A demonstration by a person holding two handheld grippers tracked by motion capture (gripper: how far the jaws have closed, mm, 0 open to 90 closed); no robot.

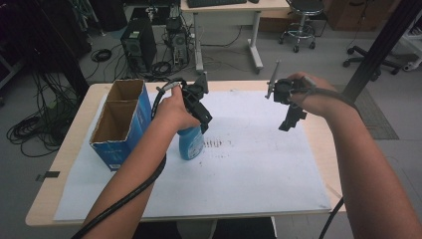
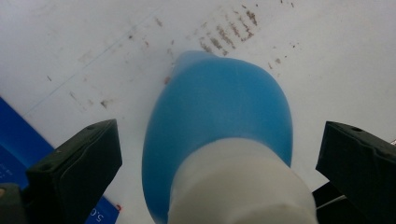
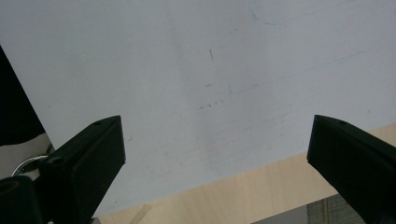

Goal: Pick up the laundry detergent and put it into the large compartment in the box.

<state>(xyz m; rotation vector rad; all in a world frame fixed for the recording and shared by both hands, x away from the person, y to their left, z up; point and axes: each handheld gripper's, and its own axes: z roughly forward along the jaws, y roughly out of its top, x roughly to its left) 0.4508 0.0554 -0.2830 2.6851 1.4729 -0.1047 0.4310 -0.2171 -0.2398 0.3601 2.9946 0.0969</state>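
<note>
Left gripper [image 2: 219,158]: in the left gripper view its 2 black jaws stand wide apart at the lower left and lower right of the frame, with clear gaps between each jaw and the translucent blue plastic bottle with a white neck [image 2: 219,126] that rises between them at lower centre. Neither jaw touches the bottle. In the high view the left gripper [image 1: 198,107] sits at centre left, directly above the blue bottle [image 1: 191,143], which stands upright on the white paper sheet [image 1: 259,164].

Right gripper [image 3: 217,154]: in the right gripper view its 2 black jaws are likewise spread wide at the lower corners, with nothing between them; beyond them lie the white sheet [image 3: 187,70] and, along the bottom edge, a strip of the pale wooden tabletop [image 3: 243,196]. In the high view the right gripper [image 1: 291,117] hangs at upper right of centre, well apart from the bottle and raised above the sheet.

Surroundings, high view: brown smudges [image 1: 215,144] mark the sheet just right of the bottle. An open blue cardboard box with 2 compartments [image 1: 122,122] stands at the left, near the bottle but not touching it. The wooden table [image 1: 74,129] carries the sheet. At the top of the frame, on the floor, are 2 computer towers [image 1: 139,45], coiled cables [image 1: 30,129] and a wheeled stool [image 1: 301,25].
</note>
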